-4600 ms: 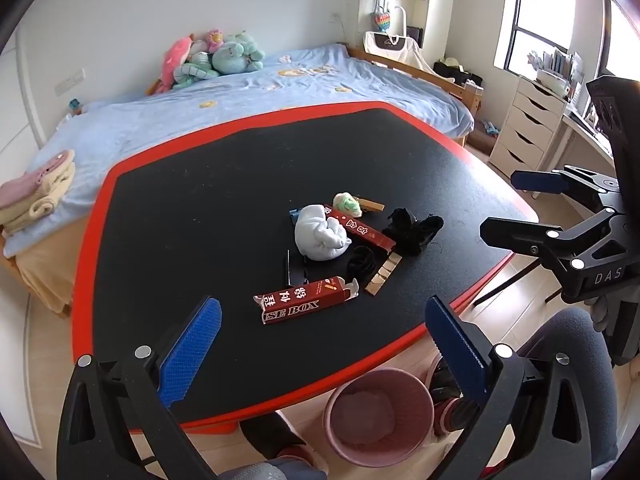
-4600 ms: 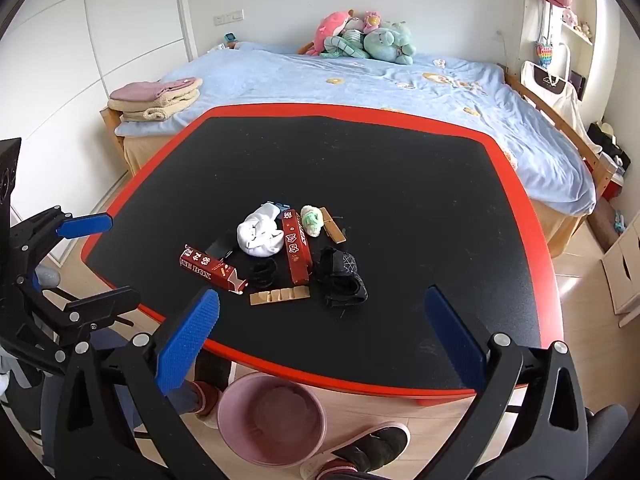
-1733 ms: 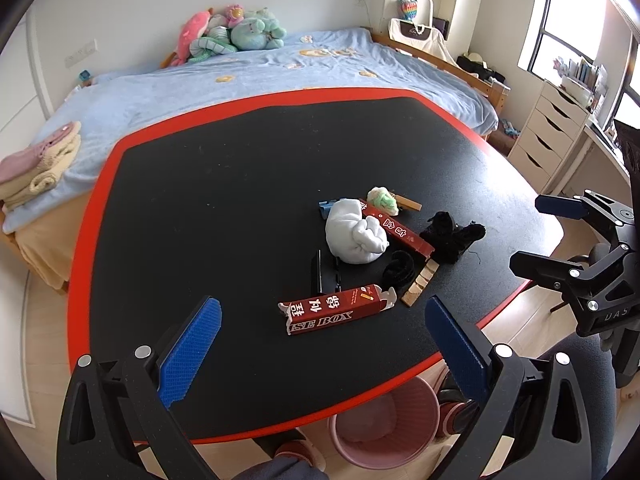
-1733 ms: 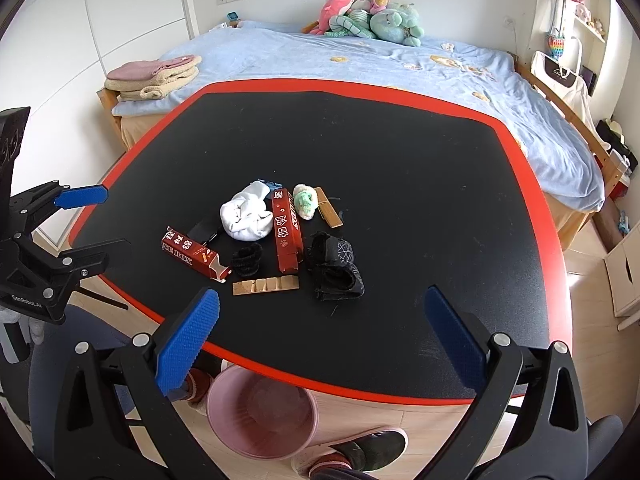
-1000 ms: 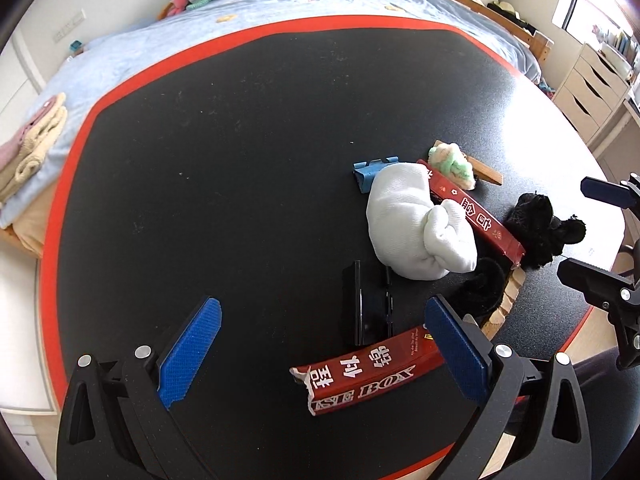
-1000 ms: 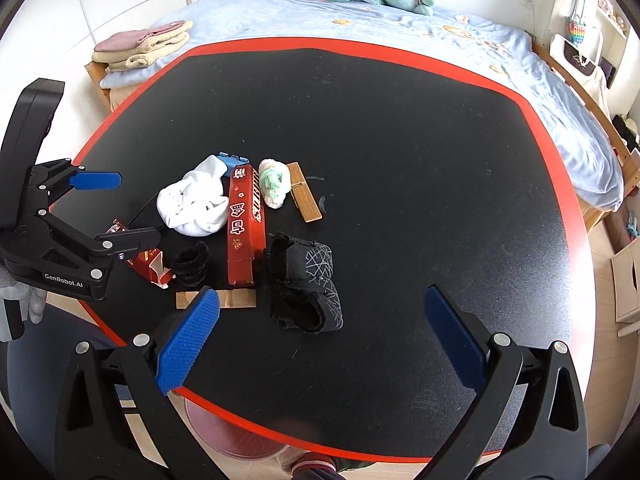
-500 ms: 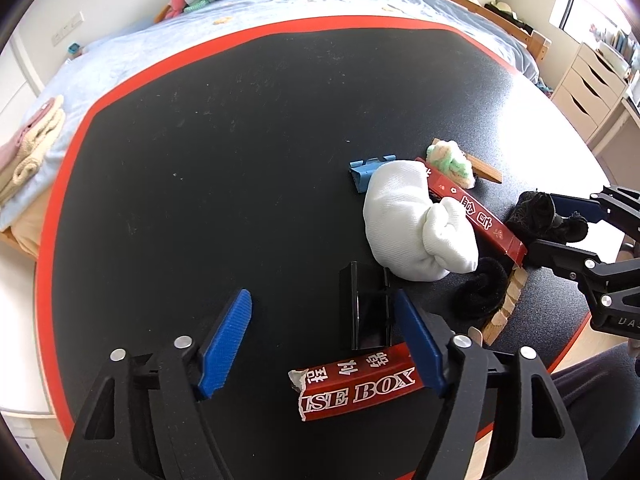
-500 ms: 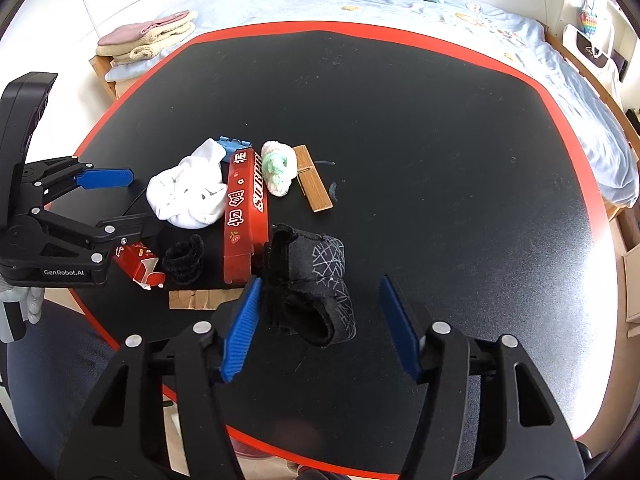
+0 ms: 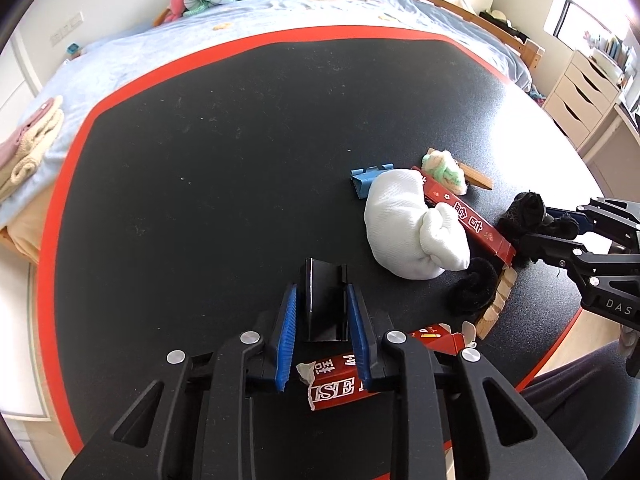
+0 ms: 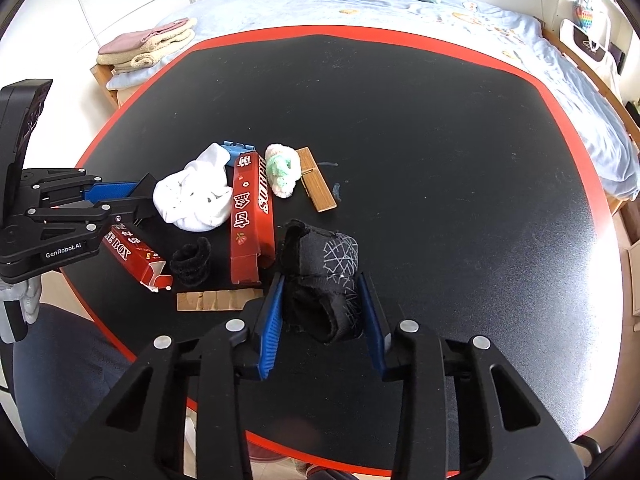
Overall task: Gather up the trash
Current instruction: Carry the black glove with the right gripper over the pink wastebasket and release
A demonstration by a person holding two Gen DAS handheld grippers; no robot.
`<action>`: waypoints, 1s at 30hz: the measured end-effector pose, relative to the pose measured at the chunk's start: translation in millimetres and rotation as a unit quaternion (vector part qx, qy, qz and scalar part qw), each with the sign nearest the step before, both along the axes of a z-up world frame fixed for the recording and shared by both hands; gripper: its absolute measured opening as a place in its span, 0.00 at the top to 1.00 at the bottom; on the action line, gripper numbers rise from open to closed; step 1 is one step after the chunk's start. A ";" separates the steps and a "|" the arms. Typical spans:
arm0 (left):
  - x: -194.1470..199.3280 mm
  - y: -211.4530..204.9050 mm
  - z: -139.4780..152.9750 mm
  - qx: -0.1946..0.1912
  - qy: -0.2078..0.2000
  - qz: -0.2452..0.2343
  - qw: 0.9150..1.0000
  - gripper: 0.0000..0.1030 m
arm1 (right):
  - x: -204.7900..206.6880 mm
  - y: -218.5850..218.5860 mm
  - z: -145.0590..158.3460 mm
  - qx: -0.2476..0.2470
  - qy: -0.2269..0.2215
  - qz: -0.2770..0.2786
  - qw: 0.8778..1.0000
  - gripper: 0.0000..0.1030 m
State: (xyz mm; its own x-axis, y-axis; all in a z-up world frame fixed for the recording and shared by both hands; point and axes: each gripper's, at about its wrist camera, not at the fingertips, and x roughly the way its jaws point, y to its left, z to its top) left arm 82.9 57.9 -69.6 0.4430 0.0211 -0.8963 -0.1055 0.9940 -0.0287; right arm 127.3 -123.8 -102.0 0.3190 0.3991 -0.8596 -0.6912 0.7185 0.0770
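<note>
Jaws have just been closing: left pinches glossy black clip, right squeezes patterned black sock.

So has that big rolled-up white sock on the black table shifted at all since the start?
No. The rolled white sock lies against the long red box, beside the small blue clip, as earlier. Only the cameras came closer.

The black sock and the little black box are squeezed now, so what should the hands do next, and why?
Probably lift both straight up. The right gripper has just closed around the black sock, the left gripper around the black box, and both things sit on the table.
</note>
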 end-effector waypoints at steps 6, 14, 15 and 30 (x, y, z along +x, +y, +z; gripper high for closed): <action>-13.6 3.2 15.3 0.006 -0.019 0.002 1.000 0.76 | -4.6 -10.3 14.6 0.007 -0.009 -0.008 1.000 0.65; -42.7 0.8 48.6 0.012 -0.051 -0.007 0.999 0.76 | -29.9 -30.1 47.0 0.025 -0.030 -0.004 0.999 0.65; -47.3 0.1 53.0 0.011 -0.054 -0.010 0.998 0.76 | -34.7 -32.1 51.4 0.027 -0.034 -0.002 0.999 0.65; -115.9 -46.1 70.6 -0.013 -0.081 -0.047 0.996 0.76 | -122.5 -60.4 72.1 0.043 -0.056 0.011 0.997 0.65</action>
